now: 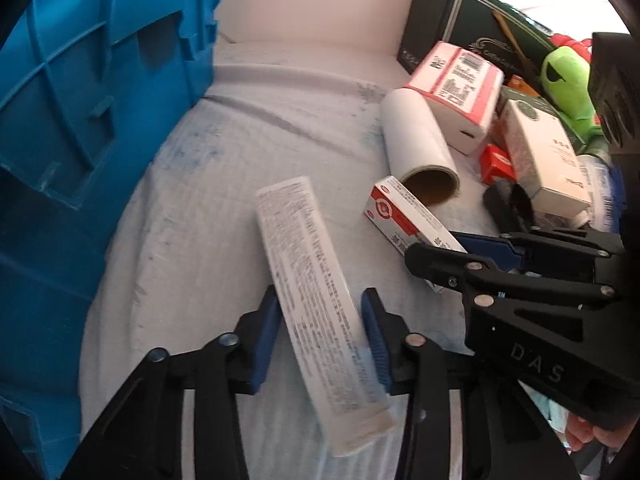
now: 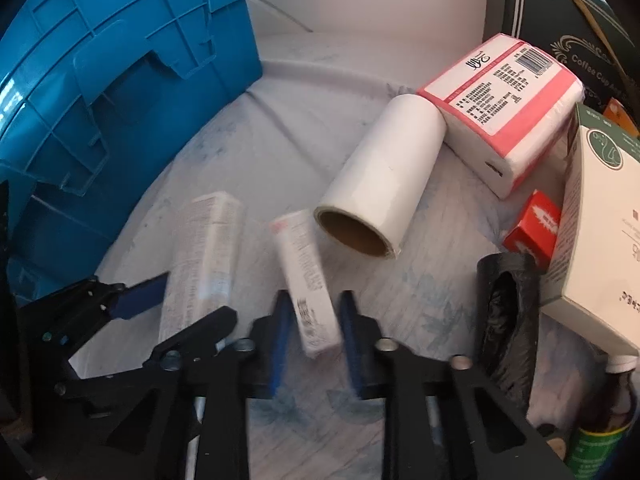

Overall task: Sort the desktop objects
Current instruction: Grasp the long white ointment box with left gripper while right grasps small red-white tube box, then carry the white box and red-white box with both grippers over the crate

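My left gripper is shut on a long white printed box, held just above the white cloth; it also shows in the right wrist view. My right gripper is shut on a small red-and-white box, which shows in the left wrist view with the right gripper beside my left one. A blue plastic crate stands on the left, also in the right wrist view.
A white paper roll, a pink tissue pack, a small red box, a black bag roll, a white-green carton, a dark coffee-cup box and a green plush toy crowd the right side.
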The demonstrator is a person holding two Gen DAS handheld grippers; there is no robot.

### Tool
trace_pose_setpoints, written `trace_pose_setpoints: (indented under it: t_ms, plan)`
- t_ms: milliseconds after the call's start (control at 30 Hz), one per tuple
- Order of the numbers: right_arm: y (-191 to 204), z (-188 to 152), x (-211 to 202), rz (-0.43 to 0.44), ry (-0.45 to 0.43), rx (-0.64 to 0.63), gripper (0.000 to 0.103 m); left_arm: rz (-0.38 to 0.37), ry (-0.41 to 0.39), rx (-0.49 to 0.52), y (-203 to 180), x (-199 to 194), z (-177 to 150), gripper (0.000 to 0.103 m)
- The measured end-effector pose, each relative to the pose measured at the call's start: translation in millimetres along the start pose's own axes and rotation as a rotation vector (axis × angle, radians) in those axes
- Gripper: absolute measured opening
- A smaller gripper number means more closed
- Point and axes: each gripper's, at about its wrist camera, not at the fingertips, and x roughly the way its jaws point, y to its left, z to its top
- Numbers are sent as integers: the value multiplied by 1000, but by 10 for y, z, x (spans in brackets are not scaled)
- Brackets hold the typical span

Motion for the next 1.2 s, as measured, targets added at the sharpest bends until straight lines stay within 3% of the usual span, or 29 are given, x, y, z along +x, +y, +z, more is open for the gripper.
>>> trace_pose_setpoints:
  t_ms: [433,933,1200]
  plan:
    - [50,-224,-1056,-83,-155,23,18,-11,-103,55,-313,-718,-46,33]
    - [530,-771,-2975,-185,-480,-1,18,12,-412,180,-901,-2611,-399,33]
    - [1071,-793,-3658,-213,-628,-94,18,78,-596,165,-704,-3498,-507,34]
